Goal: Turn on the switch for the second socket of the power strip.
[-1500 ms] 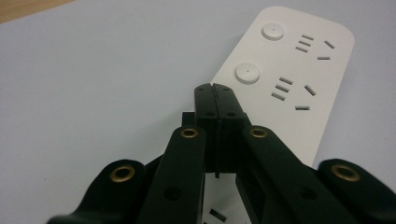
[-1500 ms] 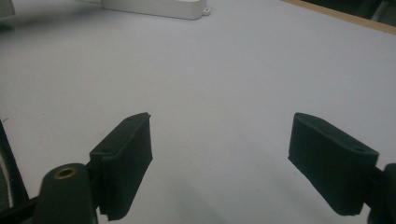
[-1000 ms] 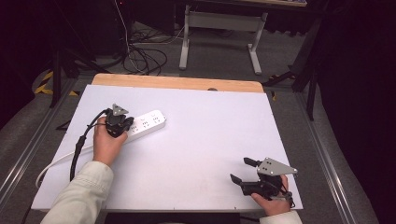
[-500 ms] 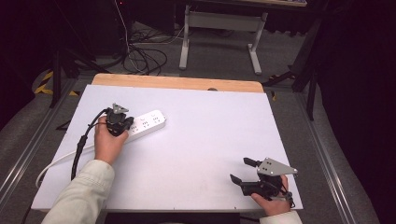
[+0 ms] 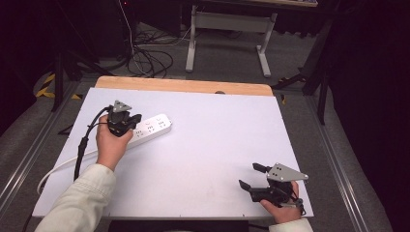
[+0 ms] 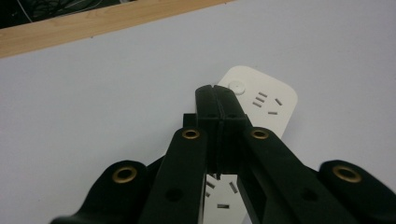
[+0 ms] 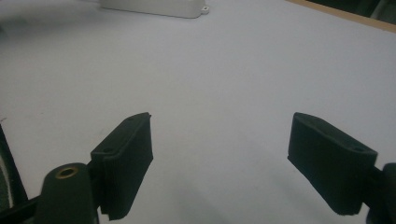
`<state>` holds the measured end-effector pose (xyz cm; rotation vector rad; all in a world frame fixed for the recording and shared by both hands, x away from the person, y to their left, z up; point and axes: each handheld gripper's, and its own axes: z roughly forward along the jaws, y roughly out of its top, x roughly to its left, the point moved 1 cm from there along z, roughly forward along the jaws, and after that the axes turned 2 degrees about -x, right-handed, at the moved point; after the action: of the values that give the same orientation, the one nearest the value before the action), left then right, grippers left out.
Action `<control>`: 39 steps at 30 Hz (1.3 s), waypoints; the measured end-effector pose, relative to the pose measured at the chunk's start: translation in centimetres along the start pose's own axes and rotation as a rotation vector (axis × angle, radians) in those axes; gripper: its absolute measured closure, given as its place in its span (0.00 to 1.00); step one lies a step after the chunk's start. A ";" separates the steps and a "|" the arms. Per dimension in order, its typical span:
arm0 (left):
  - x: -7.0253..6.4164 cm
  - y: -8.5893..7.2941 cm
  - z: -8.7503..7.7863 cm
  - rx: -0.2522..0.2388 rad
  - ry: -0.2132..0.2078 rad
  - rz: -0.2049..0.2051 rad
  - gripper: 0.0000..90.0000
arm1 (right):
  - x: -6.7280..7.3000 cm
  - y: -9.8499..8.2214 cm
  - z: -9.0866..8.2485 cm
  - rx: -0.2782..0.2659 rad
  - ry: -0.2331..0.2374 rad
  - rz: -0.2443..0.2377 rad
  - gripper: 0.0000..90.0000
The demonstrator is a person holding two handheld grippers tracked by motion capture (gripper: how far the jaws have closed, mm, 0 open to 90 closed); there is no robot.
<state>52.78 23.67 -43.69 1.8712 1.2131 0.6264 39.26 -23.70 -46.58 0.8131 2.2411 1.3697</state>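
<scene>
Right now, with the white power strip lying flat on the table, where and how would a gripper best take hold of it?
Probably across its narrow width, from above, jaws on the two long sides. The power strip lies flat, sockets up, on the table, so its long straight edges are free. The left gripper is above it with jaws shut and would need to open first; the right gripper is open but far off.

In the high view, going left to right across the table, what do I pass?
Black cable → left tool, shut → white power strip → bare stretch of table → right tool, open.
</scene>
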 end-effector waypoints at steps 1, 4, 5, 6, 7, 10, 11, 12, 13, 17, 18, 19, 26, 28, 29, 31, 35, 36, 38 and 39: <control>0.0 0.0 0.0 0.000 0.000 0.000 1.00 | 0.0 0.0 0.0 0.000 -0.001 0.001 0.25; -0.1 0.2 -0.5 -0.018 -0.011 -0.009 1.00 | 0.0 0.0 0.0 0.000 -0.003 0.004 0.25; -0.1 0.3 -0.7 -0.022 -0.010 -0.006 1.00 | 0.0 0.0 0.0 0.000 -0.003 0.004 0.25; -0.1 0.4 -0.8 -0.025 -0.009 -0.003 1.00 | 0.0 0.0 0.0 0.002 -0.002 0.005 0.25; 0.0 0.4 -1.0 -0.026 -0.010 -0.004 1.00 | 0.0 0.0 0.1 0.002 -0.002 0.005 0.25; 0.5 0.6 -1.5 -0.038 -0.009 -0.027 1.00 | 0.0 0.0 0.1 0.003 -0.002 0.006 0.25; 0.8 0.6 -1.7 -0.038 -0.011 -0.038 1.00 | 0.0 0.0 0.1 0.004 -0.002 0.007 0.25; 1.0 0.6 -1.8 -0.037 -0.013 -0.049 1.00 | 0.0 0.0 0.1 0.005 -0.004 0.009 0.25; 1.0 0.6 -1.9 -0.035 -0.017 -0.052 1.00 | 0.0 0.0 0.1 0.005 -0.004 0.009 0.25; 0.9 0.5 -2.2 -0.035 -0.015 -0.024 1.00 | 0.0 0.0 0.1 0.007 -0.006 0.007 0.25; 0.8 0.5 -2.3 -0.041 -0.017 -0.023 1.00 | 0.0 0.0 0.1 0.007 -0.006 0.007 0.25; 0.7 0.6 -2.4 -0.044 -0.024 -0.018 1.00 | 0.0 0.0 0.1 0.007 -0.006 0.007 0.25; -0.3 0.8 -3.3 -0.099 -0.055 0.039 0.70 | 0.1 0.0 0.1 0.005 -0.008 0.004 0.25; -0.7 1.0 -3.7 -0.129 -0.073 0.055 0.65 | 0.1 0.0 0.0 0.005 -0.008 0.003 0.25; -0.9 1.0 -4.1 -0.140 -0.084 0.056 0.58 | 0.1 0.0 0.0 0.006 -0.010 0.003 0.25; -1.3 1.1 -4.7 -0.158 -0.099 0.069 0.55 | 0.1 0.0 0.0 0.004 -0.011 0.004 0.25; -2.1 1.1 -6.1 -0.193 -0.140 0.088 0.46 | 0.1 0.0 0.0 0.002 -0.010 0.004 0.25; -2.3 1.1 -6.4 -0.198 -0.154 0.090 0.44 | 0.1 0.0 0.0 0.003 -0.009 0.003 0.25; -2.6 1.0 -7.0 -0.179 -0.175 0.072 0.38 | 0.1 0.1 0.0 0.002 -0.012 0.002 0.25; -2.9 1.0 -7.3 -0.176 -0.182 0.073 0.38 | 0.1 0.1 0.0 0.002 -0.012 0.002 0.25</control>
<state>46.58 23.46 -38.76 1.7881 0.9453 0.5696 39.20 -23.59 -46.54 0.8222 2.2340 1.3600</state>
